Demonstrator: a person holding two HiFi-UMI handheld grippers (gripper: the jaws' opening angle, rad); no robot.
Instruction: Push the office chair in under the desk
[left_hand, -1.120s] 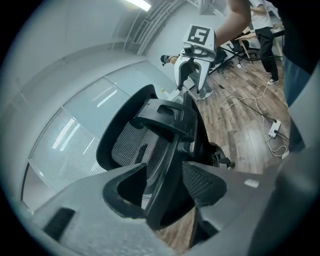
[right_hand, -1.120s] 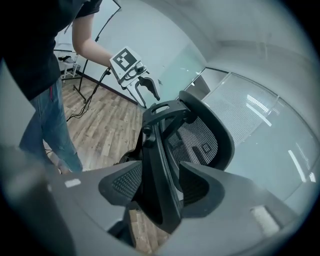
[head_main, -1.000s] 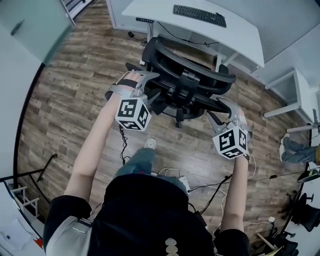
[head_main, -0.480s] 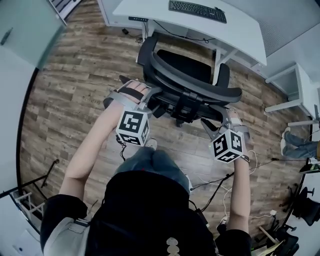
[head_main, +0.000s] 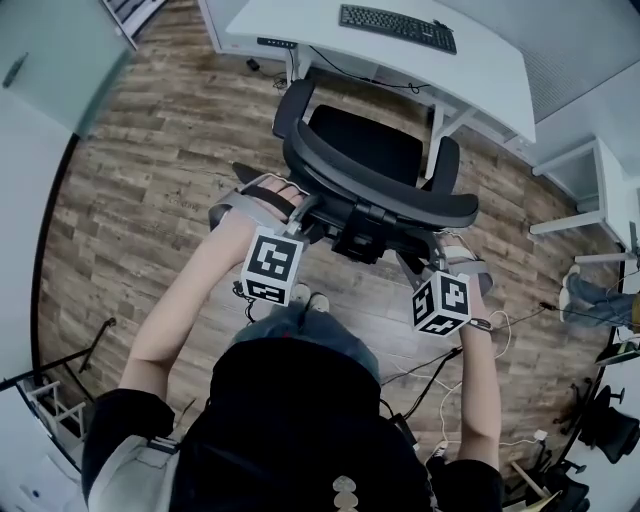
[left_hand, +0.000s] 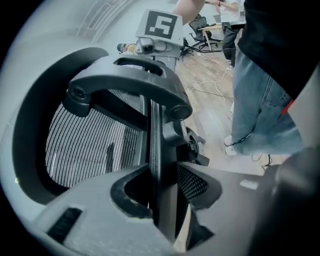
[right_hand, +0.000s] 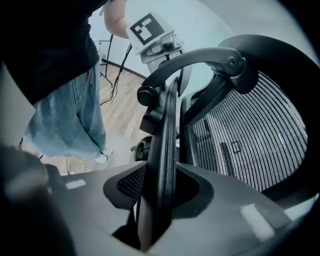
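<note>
Closing on the backrest of the office chair, the left tool and the right tool each have the mesh frame's edge between their jaws, with the pads against it. Both tools clasp the backrest on its side farthest from the desk, one at each end. The office chair stands just short of the desk with its seat facing it and not yet under it. A keyboard lies on the desk.
</note>
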